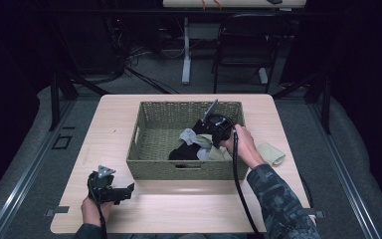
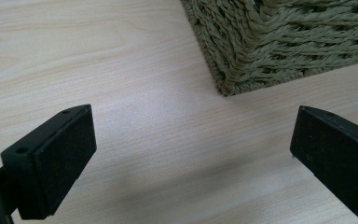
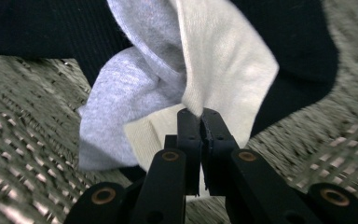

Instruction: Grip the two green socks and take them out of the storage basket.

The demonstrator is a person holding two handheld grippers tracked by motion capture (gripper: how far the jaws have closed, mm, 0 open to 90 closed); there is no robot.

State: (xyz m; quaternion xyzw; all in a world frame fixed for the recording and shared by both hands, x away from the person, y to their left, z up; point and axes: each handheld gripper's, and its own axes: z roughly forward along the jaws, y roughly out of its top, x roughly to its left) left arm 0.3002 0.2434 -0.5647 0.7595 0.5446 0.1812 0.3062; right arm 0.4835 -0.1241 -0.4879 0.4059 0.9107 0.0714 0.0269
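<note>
Right gripper view: claw pinches cream sock.

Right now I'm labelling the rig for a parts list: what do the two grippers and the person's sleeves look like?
Both grippers, left gripper and right gripper, are black with flat blocky jaws, a grey three-cornered plate on top and a trailing black cable. The right sleeve is dark camouflage.

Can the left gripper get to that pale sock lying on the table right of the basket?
Probably not directly. The left gripper sits open at the basket's near-left corner, while the pale sock lies beyond its right wall, with the right forearm crossing the near-side path.
</note>
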